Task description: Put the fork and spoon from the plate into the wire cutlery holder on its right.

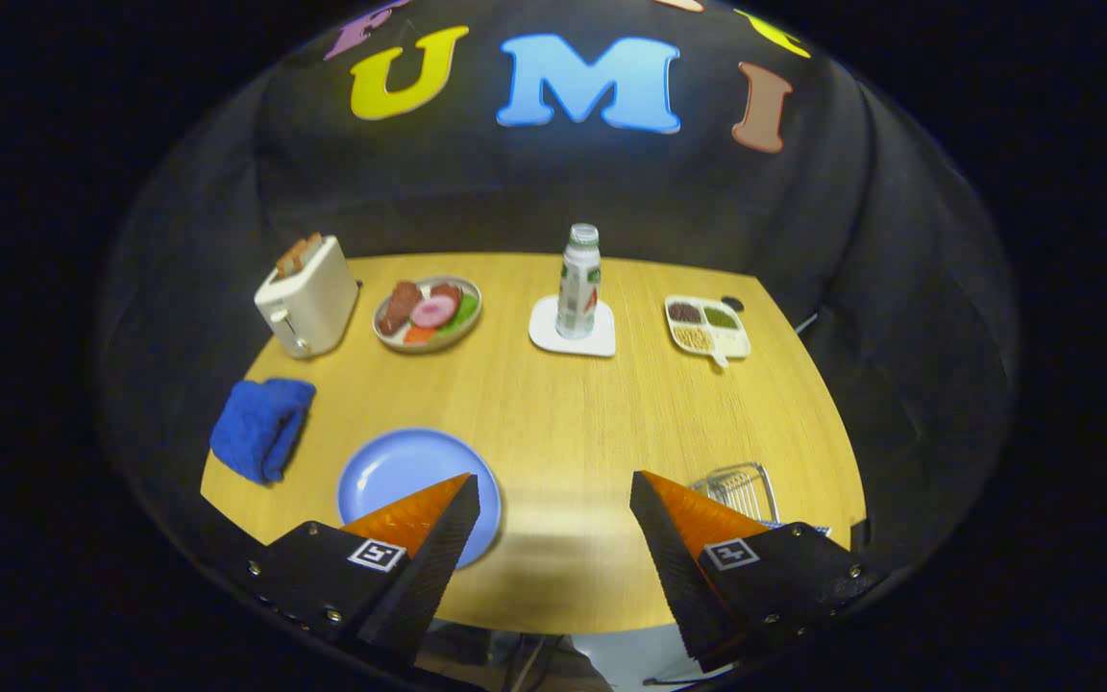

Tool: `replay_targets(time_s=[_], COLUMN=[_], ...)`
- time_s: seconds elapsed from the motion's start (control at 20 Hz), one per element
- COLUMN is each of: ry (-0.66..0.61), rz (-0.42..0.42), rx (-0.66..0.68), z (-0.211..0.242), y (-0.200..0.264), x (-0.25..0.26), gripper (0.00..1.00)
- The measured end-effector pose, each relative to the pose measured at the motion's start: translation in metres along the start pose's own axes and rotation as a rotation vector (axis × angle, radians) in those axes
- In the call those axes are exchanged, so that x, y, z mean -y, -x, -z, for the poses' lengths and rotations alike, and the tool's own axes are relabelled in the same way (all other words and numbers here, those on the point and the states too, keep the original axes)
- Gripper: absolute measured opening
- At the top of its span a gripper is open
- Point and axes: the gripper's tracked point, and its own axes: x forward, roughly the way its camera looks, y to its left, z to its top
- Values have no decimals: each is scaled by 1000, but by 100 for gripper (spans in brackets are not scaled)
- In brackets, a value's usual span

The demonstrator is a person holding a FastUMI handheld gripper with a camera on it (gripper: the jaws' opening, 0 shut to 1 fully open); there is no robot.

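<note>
We hold the tongs spread wide and grasping nothing, above the near edge of the bench; the blue plate lies just ahead of the left finger, partly hidden by it, and the part we can see is bare; we make out no fork or spoon on it. The wire cutlery holder sits behind the right finger, mostly covered, so we cannot tell what is in it; the cutlery may already stand inside, or may lie on the hidden part of the plate.

As a judgement, the risk lies in that blind spot; moving the tongs on a guess could knock the light wire holder over or toward the bench edge, which is close.

Farther back, a steel bowl holds play food; a divided tray carries grains in its sections; a bottle stands on a white coaster; a toaster holds toast; a blue cloth lies beside the plate.
</note>
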Motion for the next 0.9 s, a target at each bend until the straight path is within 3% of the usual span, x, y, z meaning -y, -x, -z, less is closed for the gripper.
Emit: replay_targets(time_s=[0.2, 0.35, 0.45, 0.55, 0.7, 0.8, 0.9], ry=[-68, -128, -57, 0, -26, -64, -43], rz=[51, 42, 61, 24, -24, 32, 75], rx=[305, 425, 476, 561, 693, 723, 837], z=[-43, -53, -67, -83, -95, -89, -101], y=[29, 42, 51, 56, 61, 64, 76], x=[-22, -31, -32, -53, -72, -64, -61], gripper=[97, 97, 97, 97, 97, 96, 96])
